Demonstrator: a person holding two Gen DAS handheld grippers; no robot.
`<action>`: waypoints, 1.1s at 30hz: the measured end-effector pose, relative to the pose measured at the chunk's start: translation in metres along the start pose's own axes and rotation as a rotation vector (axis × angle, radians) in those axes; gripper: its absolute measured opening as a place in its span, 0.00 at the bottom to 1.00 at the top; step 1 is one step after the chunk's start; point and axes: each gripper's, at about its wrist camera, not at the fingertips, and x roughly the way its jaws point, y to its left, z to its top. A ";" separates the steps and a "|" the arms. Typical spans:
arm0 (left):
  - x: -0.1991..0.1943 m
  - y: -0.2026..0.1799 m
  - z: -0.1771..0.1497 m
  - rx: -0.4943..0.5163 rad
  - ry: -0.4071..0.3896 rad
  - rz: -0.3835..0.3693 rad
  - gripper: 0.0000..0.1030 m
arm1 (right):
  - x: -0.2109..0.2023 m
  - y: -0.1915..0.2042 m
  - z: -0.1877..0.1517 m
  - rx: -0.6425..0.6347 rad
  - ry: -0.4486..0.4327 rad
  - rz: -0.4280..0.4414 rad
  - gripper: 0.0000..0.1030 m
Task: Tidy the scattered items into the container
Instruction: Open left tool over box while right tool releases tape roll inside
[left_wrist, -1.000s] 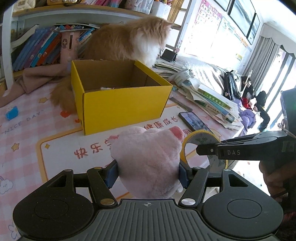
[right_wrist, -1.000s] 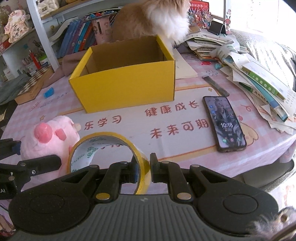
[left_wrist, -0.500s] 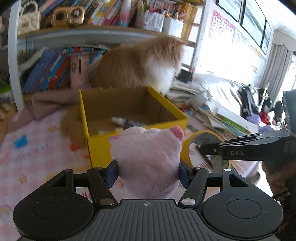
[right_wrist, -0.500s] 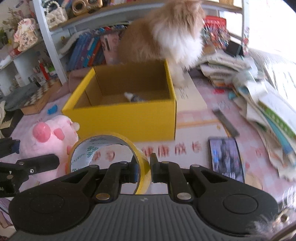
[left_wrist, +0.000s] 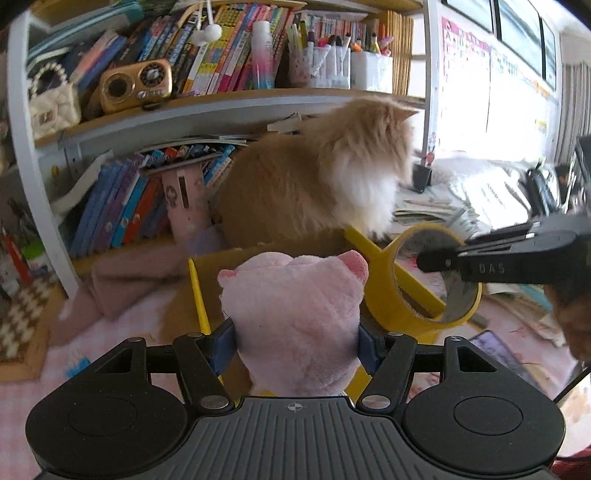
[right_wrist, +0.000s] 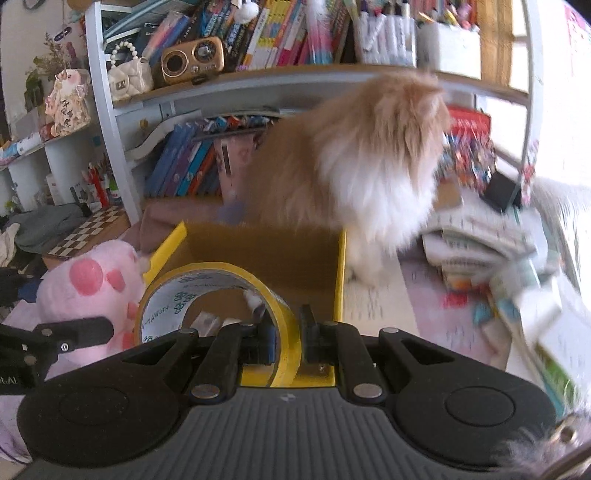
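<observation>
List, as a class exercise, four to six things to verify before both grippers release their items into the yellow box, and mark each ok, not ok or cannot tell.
1. Left gripper shut on the pink plush pig: ok.
2. Right gripper pinching the wall of the yellow tape roll: ok.
3. Yellow box open at the top: ok.
4. Plush pig fully over the opening: cannot tell; it hides the box's near edge.
5. Tape roll over the opening: ok, it seems; the box interior shows through the ring.
6. Cat out of the box: ok; it stands behind the far wall, close by.
</observation>
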 end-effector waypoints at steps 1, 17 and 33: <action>0.005 0.002 0.003 0.007 0.003 0.005 0.63 | 0.007 -0.001 0.004 -0.013 0.001 -0.001 0.11; 0.115 0.014 0.023 0.148 0.196 0.054 0.65 | 0.142 0.002 0.030 -0.216 0.202 0.020 0.12; 0.134 0.011 0.035 0.196 0.169 0.113 0.82 | 0.165 0.002 0.041 -0.218 0.227 0.035 0.28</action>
